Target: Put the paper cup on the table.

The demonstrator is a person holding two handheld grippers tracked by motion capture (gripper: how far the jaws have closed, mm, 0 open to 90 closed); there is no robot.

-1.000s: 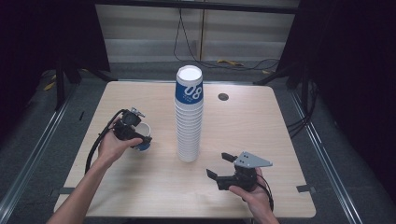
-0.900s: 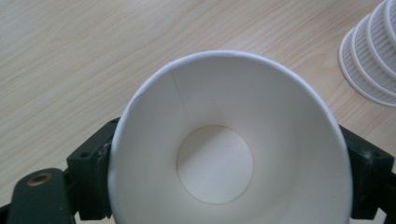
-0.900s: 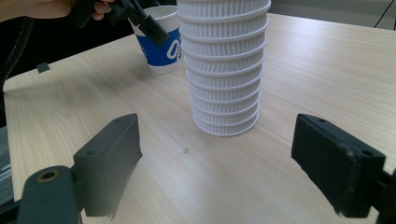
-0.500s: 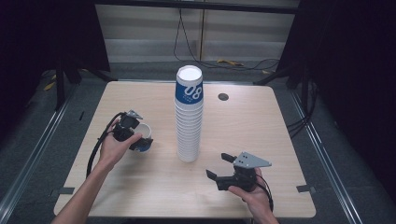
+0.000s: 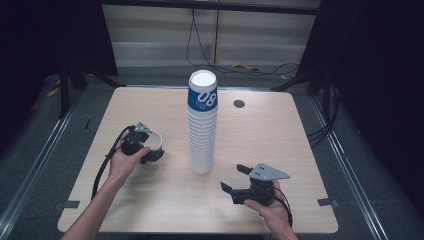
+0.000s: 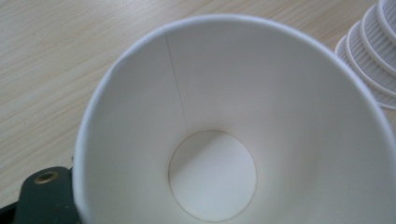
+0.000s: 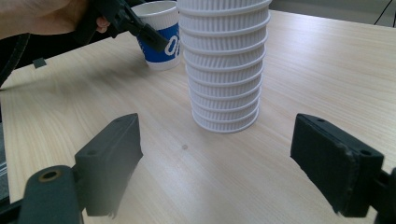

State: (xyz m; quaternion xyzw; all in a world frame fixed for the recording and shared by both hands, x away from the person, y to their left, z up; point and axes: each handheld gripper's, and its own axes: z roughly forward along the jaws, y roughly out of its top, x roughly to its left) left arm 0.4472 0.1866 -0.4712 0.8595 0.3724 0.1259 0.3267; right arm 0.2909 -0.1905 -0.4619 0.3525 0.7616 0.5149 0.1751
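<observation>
Cup (image 5: 154,141) upright, mouth up, pinched in left gripper (image 5: 142,146) jaws, right gripper (image 5: 236,179) jaws spread.

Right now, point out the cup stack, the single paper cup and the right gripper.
cup stack (image 5: 202,125): high view, ribbed side.
single paper cup (image 6: 212,182): left gripper view, inner bottom.
right gripper (image 5: 234,178): high view, between its open jaws.

lab: lone table (image 5: 150,105), black curtains (image 5: 370,60), trailing cables (image 5: 200,45).

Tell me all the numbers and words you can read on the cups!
"08": white digits on the blue band of the top cup of the stack.
Small white print under that "08": too small to read.
Single cup at the left gripper: a white "0" shows on its blue band; the rest is hidden.
</observation>
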